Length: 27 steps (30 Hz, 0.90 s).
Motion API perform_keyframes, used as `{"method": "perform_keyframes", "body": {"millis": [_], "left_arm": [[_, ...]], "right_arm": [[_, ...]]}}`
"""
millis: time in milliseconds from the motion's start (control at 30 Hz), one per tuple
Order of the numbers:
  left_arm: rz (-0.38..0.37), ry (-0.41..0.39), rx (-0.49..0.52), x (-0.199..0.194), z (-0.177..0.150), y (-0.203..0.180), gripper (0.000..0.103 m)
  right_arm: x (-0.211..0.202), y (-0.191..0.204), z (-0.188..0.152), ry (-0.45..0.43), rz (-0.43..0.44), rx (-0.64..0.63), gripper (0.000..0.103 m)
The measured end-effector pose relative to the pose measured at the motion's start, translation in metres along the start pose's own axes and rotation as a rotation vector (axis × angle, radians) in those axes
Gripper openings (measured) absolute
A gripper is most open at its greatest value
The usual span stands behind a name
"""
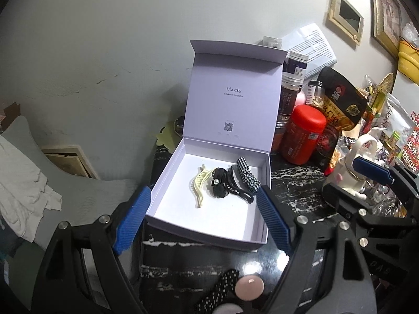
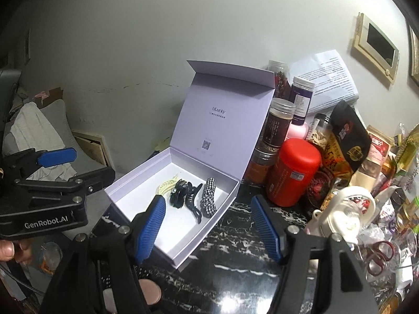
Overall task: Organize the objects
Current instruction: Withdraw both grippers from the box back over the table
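Note:
An open white box (image 1: 167,167) (image 2: 131,183) with a raised lid stands on the dark marble table. Inside lie a cream hair claw (image 1: 199,186) (image 2: 165,185), a black bow clip (image 1: 219,184) (image 2: 178,192), a black claw clip (image 1: 237,187) (image 2: 193,201) and a checked clip (image 1: 247,175) (image 2: 208,198). My left gripper (image 1: 203,219) is open and empty, just in front of the box. My right gripper (image 2: 208,227) is open and empty over the box's front right corner. A dotted black hair clip (image 1: 218,289) and a pink round piece (image 1: 248,286) (image 2: 150,291) lie near the table's front.
Jars, a red canister (image 1: 303,133) (image 2: 293,171), snack bags and a white cat figure (image 1: 352,167) crowd the table's right side. A grey cushion and white cloth (image 1: 23,183) lie left. The left gripper shows in the right wrist view (image 2: 56,158).

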<state>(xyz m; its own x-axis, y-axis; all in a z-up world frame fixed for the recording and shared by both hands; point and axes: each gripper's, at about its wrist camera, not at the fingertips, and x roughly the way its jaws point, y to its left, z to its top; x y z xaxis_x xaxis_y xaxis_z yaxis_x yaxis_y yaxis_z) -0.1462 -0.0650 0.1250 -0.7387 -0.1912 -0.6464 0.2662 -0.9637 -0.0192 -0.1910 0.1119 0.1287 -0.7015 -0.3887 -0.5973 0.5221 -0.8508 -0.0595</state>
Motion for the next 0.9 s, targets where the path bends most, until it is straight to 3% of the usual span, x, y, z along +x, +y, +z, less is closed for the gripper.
{"method": "perform_keyframes", "body": {"millis": [400,900], "left_arm": [[0.010,-0.002,0.011,-0.035,-0.030,0.001,0.085],[0.022,0.058,0.038,-0.038,-0.073,0.002,0.085]], "right_arm": [[-0.034,0.009,-0.028,0.010,-0.008,0.013,0.069],[-0.039,0.020,-0.066,0.070,0.014,0.016,0.069]]}}
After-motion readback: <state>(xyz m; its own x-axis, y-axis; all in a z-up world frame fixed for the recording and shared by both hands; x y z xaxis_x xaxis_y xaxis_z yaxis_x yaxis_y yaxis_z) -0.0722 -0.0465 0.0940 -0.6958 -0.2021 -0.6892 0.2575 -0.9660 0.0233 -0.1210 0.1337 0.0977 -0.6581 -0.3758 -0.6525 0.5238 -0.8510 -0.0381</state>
